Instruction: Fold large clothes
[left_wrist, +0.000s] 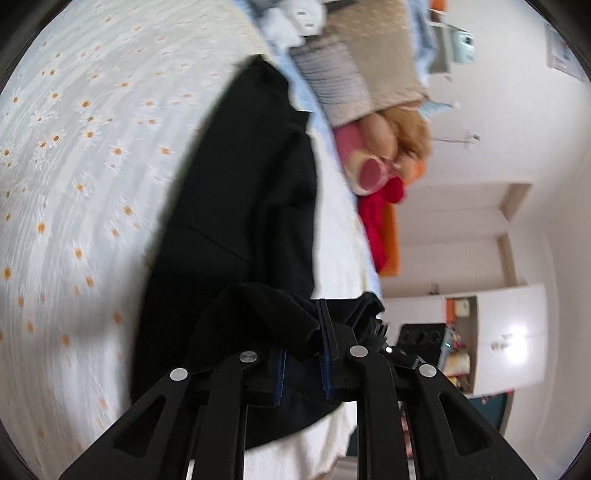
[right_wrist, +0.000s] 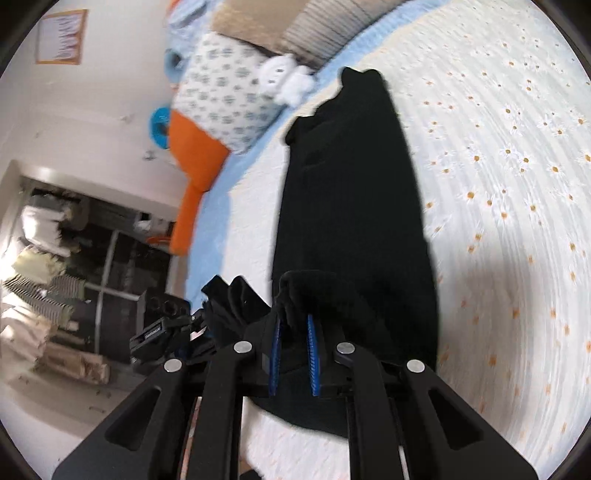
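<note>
Left tool (left_wrist: 303, 354) is pinching a bunched corner of the large black fabric garment (left_wrist: 240, 192), right tool (right_wrist: 294, 354) is clamping another; it's trailing over the daisy-print bed (left_wrist: 74, 166), folding barely begun, most remaining.

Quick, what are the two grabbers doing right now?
Left gripper: shut on the black garment.
Right gripper: shut on the same garment.

Daisy-print bedspread (left_wrist: 74, 166), orange cushion (right_wrist: 195, 147), patterned pillow (right_wrist: 221, 96)
</note>
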